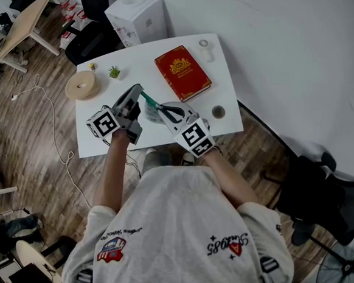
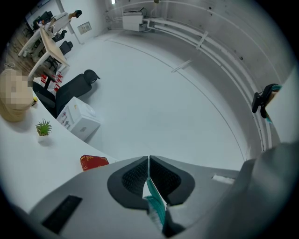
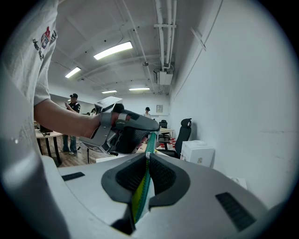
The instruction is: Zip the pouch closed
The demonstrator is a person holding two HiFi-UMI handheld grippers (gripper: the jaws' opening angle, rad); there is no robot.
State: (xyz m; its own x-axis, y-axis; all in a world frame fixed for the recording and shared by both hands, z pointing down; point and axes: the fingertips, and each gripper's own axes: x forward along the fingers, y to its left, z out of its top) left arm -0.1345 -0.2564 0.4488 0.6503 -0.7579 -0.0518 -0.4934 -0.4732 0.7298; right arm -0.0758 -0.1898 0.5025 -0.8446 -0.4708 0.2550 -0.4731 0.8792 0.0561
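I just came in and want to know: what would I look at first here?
Two grey tongs, the left tongs and the right tongs, both pinch a pouch by its teal zipper edge, stretched between them over the white table. Farther back on the table lies a bright red book with a gold crest.

Open-plan office pictured: desks point(image 1: 26, 23), swivel chairs point(image 1: 90, 41), strip lights point(image 3: 112, 50) and exposed ceiling pipes point(image 3: 164, 32) are seen.

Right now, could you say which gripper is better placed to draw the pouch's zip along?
Likely the right gripper: shut on the teal zip edge beside the pouch, while the left gripper pins its far end.
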